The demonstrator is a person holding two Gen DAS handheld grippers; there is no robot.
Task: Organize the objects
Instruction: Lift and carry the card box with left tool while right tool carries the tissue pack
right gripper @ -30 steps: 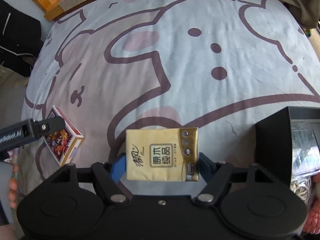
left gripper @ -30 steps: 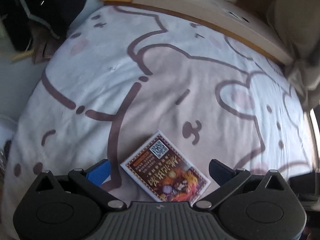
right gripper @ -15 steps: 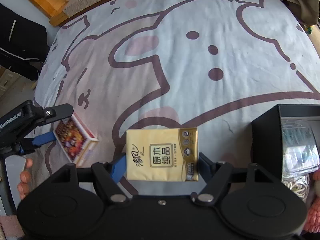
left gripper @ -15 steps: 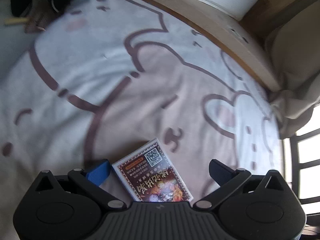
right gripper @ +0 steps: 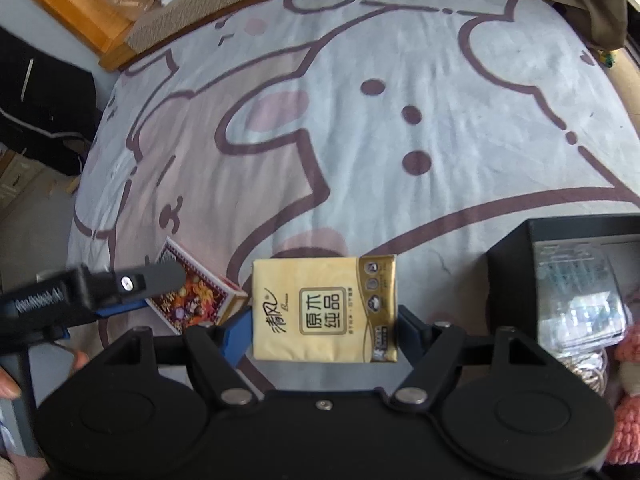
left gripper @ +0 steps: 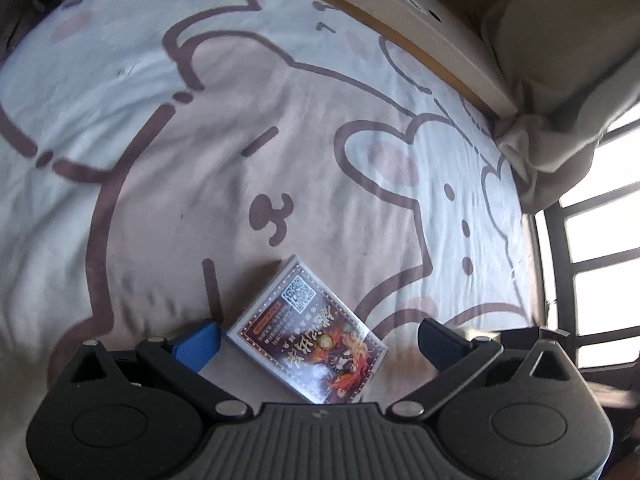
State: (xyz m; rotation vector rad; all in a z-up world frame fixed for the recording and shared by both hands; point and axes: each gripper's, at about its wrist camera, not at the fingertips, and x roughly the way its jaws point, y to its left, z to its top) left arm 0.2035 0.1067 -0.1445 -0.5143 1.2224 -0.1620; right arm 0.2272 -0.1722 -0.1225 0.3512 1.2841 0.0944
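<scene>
Yellow "原木纯品" tissue pack [right gripper: 325, 307] clamped in right jaws; left jaws apart around card box [left gripper: 308, 332].

The tissue pack [right gripper: 325, 309] I hold reads 清风 in script, with 原木纯品 boxed at its middle. My other gripper's arm [right gripper: 40, 300], at the left, bears blurred white lettering like "GenRobot.AI". The card box [left gripper: 308, 330] carries a QR code; its Chinese title is too blurred to read.
</scene>
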